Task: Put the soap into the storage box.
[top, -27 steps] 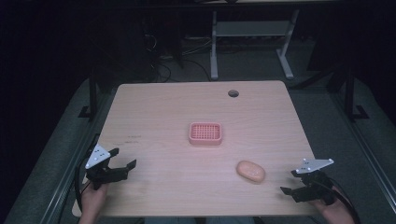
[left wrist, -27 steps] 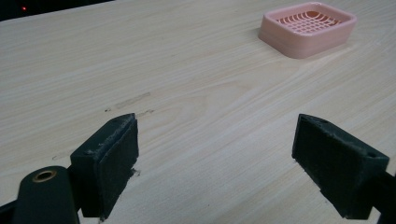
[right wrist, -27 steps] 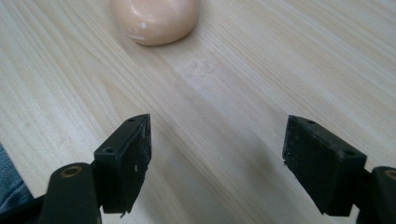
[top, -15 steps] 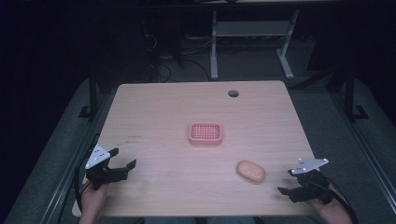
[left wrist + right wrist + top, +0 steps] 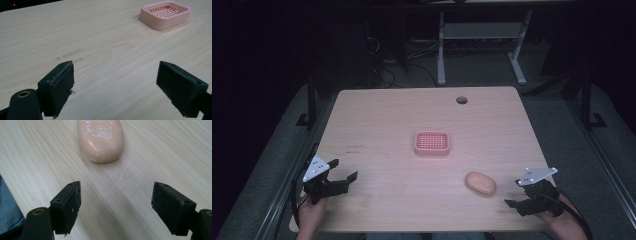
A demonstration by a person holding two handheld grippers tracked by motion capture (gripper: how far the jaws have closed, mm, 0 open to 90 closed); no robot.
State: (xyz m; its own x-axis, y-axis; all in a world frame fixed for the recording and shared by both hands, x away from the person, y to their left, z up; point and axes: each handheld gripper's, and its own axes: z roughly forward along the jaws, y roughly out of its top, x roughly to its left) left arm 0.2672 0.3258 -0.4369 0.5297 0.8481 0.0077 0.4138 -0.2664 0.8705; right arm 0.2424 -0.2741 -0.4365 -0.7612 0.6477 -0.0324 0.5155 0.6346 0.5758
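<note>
Item: one peach-coloured soap bar (image 5: 480,183), oval, lying flat on the worktop (image 5: 382,125) near its front right corner, apart from every other thing. The right gripper (image 5: 518,205) is hovering just beside the bar toward the right edge, its jaws standing open and empty and pointing at the bar's near end (image 5: 101,138). The left gripper (image 5: 343,180) is waiting at the front left corner, jaws spread wide and holding nothing. A pink soap dish (image 5: 432,143) with a slotted grid is sitting near the worktop's middle, well apart from the bar. Handling, as judged: the bar is looking stiff, light and smooth, with a rounded, whitish-dusted skin likely to be slipping under pressure; the jaws should be closing across its short width at mid-length, low on the flanks.
</note>
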